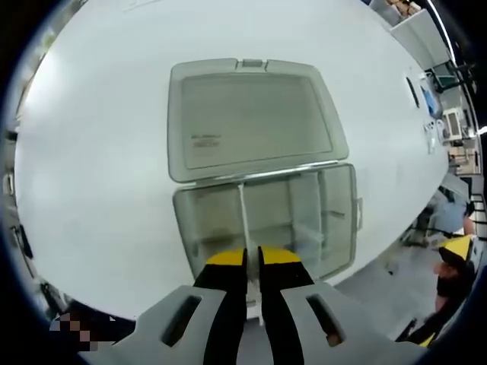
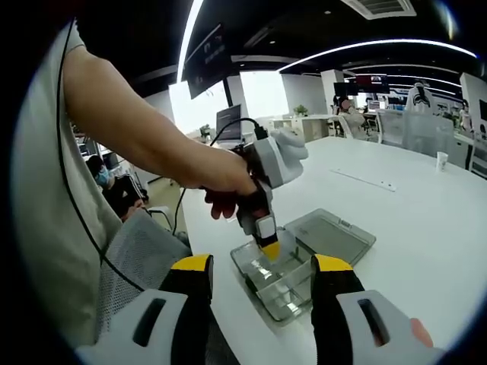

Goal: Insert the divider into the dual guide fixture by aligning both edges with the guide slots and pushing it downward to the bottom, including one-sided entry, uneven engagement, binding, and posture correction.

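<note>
A clear plastic compartment box [image 1: 266, 217] lies on the white table [image 1: 99, 152], its lid [image 1: 247, 118] folded open behind it. A thin translucent divider [image 1: 243, 217] stands on edge in the box's left part, running back toward the lid hinge. My left gripper [image 1: 253, 258] is shut on the divider's near end, yellow tips close together. In the right gripper view, a hand holds the left gripper [image 2: 268, 247] pointing down into the box [image 2: 285, 293], with the lid [image 2: 335, 236] to the right. My right gripper [image 2: 262, 265] is open, well back from the box, holding nothing.
Fixed partitions [image 1: 312, 209] split the box's right half into compartments. The table edge [image 1: 380, 258] runs close to the box's right side. A paper cup [image 2: 442, 160] and a flat strip [image 2: 365, 179] lie farther off on the table. A person's arm [image 2: 144, 144] crosses the left.
</note>
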Demonstrator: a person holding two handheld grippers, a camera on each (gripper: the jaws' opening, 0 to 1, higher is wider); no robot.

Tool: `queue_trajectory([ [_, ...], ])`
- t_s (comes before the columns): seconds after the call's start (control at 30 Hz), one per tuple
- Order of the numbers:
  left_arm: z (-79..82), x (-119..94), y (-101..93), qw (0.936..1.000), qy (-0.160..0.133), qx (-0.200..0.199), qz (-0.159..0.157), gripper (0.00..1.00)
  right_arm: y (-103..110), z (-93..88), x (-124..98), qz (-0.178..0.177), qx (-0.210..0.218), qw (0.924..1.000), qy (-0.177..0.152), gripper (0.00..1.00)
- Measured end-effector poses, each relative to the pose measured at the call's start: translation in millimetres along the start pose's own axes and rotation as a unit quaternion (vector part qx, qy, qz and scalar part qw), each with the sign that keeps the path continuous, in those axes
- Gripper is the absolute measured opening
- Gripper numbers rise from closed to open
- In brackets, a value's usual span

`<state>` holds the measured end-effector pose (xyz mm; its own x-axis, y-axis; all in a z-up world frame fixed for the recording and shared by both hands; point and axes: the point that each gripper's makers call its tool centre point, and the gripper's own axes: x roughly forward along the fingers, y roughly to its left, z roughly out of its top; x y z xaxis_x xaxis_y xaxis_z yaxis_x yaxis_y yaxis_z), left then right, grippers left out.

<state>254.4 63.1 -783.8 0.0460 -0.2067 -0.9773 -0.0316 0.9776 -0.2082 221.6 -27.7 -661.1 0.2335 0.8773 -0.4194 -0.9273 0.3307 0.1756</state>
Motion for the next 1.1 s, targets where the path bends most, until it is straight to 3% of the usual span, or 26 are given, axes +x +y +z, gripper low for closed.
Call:
queue_trajectory([
  [1.1, 1.1, 7.5, -2.2, 0.9962, 0.017, 0.072, 0.046, 0.02, -0.6, -2.3, -0.9, -0.003, 0.002, 1.0, 0.002, 0.49],
])
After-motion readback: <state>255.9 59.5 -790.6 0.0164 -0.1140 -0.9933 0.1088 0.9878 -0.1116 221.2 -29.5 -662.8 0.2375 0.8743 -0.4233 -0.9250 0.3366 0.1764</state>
